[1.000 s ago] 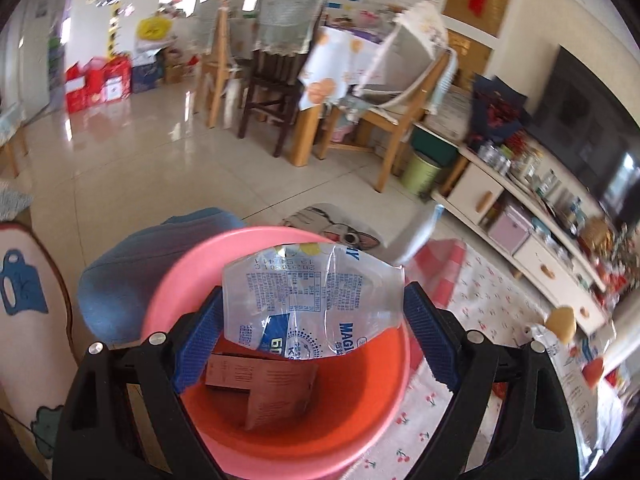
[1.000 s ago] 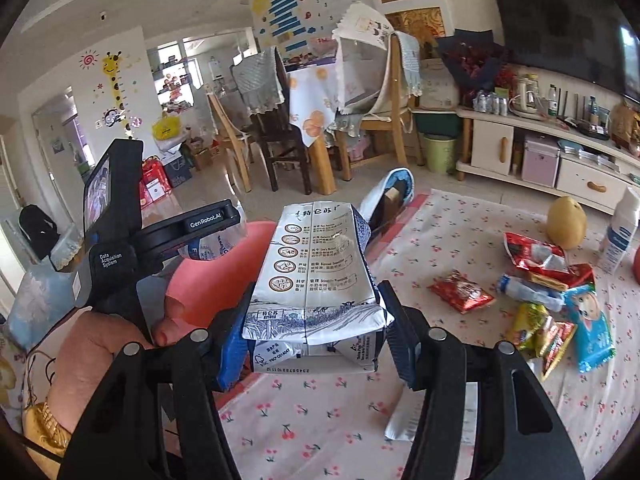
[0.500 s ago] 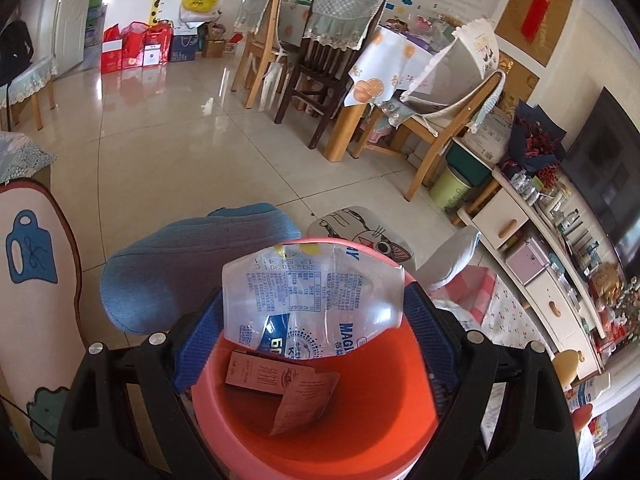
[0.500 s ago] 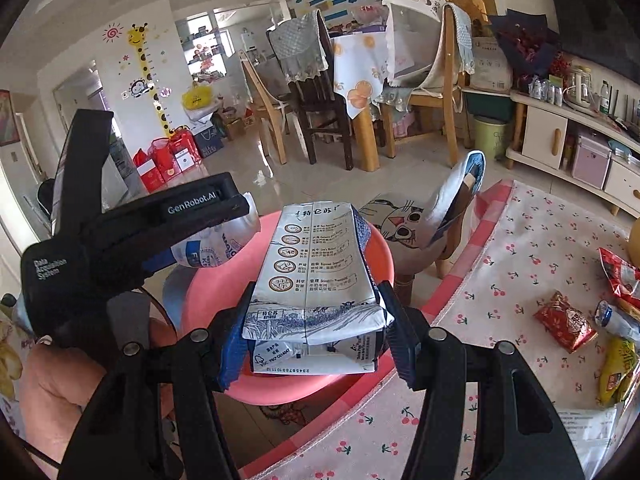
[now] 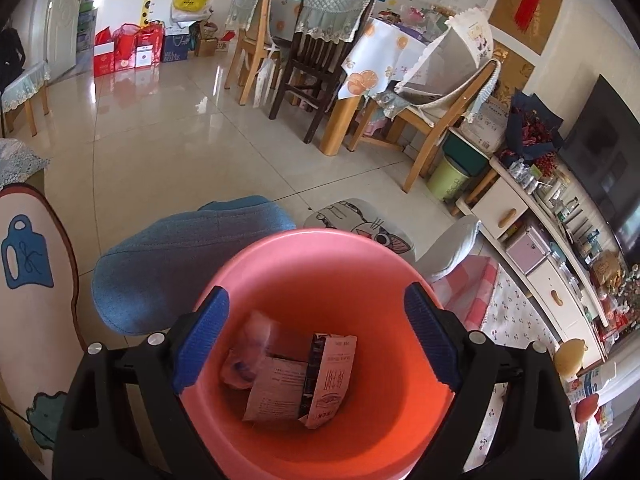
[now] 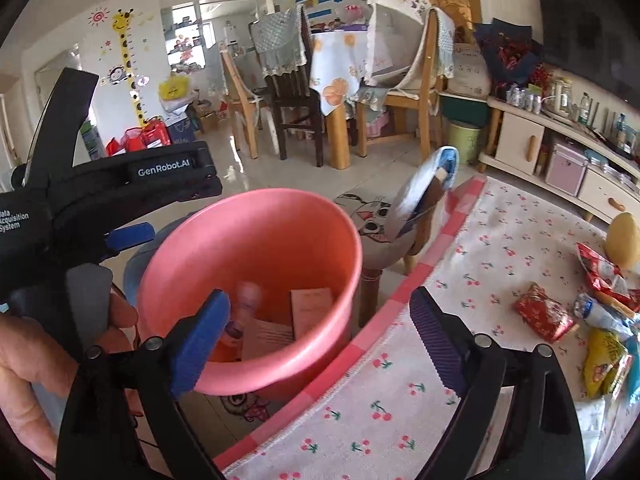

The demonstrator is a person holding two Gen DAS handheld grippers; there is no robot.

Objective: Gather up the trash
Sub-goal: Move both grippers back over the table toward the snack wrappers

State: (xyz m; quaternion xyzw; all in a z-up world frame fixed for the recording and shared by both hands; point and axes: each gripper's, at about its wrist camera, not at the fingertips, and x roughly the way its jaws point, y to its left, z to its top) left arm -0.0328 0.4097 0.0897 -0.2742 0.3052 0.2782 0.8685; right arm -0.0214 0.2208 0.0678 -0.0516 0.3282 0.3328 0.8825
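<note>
A pink bucket [image 5: 320, 252] sits below my left gripper [image 5: 316, 340], which is open and empty right over its mouth. Inside lie a clear plastic pouch [image 5: 250, 354] and paper cartons [image 5: 332, 376]. In the right wrist view the bucket [image 6: 248, 248] stands beside the table edge, with the cartons [image 6: 310, 306] inside. My right gripper [image 6: 320, 336] is open and empty, above the bucket's near rim and the cherry-print tablecloth [image 6: 400, 400]. Several snack wrappers [image 6: 544, 318] lie on the cloth at the right.
A blue cushion [image 5: 180, 256] and a cat-print stool [image 5: 360, 224] stand behind the bucket. A yellow pear [image 6: 622, 236] lies on the table. Dining chairs [image 5: 316, 68], a green bin [image 5: 448, 178] and a white sideboard [image 5: 540, 248] are further back.
Both grippers have opened. The clear pouch dropped from the left gripper and the white carton from the right gripper into the bucket. Both views now look more steeply down into it.
</note>
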